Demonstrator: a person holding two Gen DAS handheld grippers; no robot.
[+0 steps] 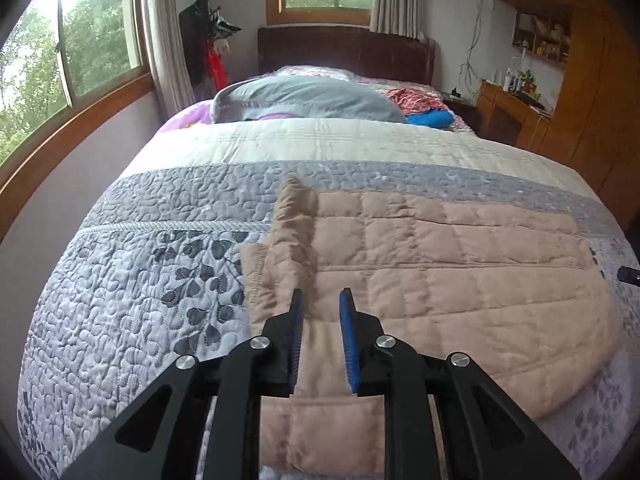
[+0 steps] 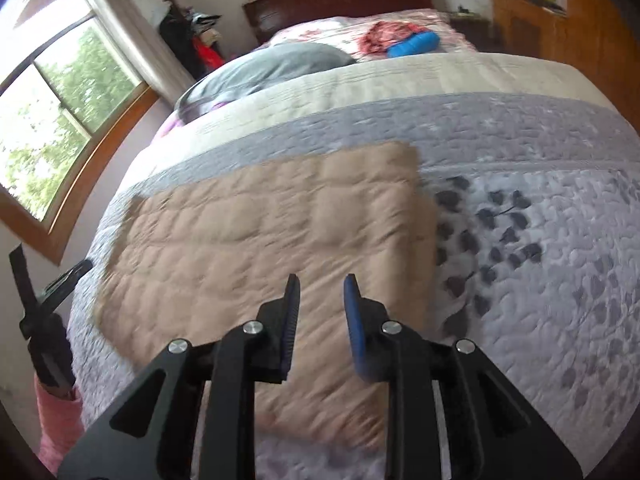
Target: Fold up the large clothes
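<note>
A tan quilted jacket (image 1: 440,264) lies folded flat on the bed's grey patterned quilt (image 1: 140,264), with a bunched sleeve ridge along its left side. My left gripper (image 1: 322,298) hovers over the jacket's left near part, jaws a little apart with nothing between the blue pads. In the right wrist view the same jacket (image 2: 260,240) fills the middle, and my right gripper (image 2: 322,284) stands over its right near part, slightly open and holding nothing. At the left edge there, the left gripper's body (image 2: 44,312) shows with a pink sleeve (image 2: 56,420).
A grey pillow (image 1: 304,100), red patterned fabric (image 1: 416,100) and a blue bundle (image 1: 430,119) lie near the dark headboard (image 1: 344,50). Windows line the left wall. A wooden desk and shelves (image 1: 520,100) stand at right. A coat rack (image 1: 208,44) fills the far corner.
</note>
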